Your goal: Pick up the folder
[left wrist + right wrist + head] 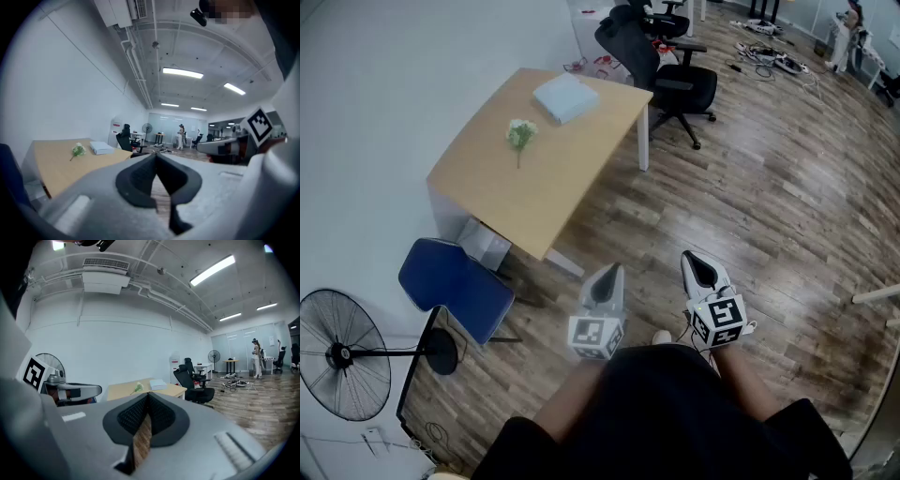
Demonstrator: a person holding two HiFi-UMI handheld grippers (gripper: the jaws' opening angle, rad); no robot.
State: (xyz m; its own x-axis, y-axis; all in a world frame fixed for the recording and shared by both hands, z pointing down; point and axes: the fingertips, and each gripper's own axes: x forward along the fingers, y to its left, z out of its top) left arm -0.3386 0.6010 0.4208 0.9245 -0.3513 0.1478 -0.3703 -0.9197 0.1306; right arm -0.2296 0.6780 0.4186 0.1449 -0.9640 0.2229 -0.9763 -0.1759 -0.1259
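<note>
A pale blue-white folder (565, 97) lies flat near the far end of a light wooden table (539, 183); it also shows small in the left gripper view as the folder (101, 148) and in the right gripper view as the folder (158, 385). My left gripper (608, 277) and right gripper (697, 263) are held close to my body over the wood floor, well short of the table. Both are shut with nothing between the jaws, which point roughly level toward the table.
A small sprig of white flowers (520, 134) lies on the table near the folder. A black office chair (661, 70) stands at the table's far corner. A blue chair (456, 285) and a floor fan (342, 354) stand at the left. Cables (773, 58) litter the far floor.
</note>
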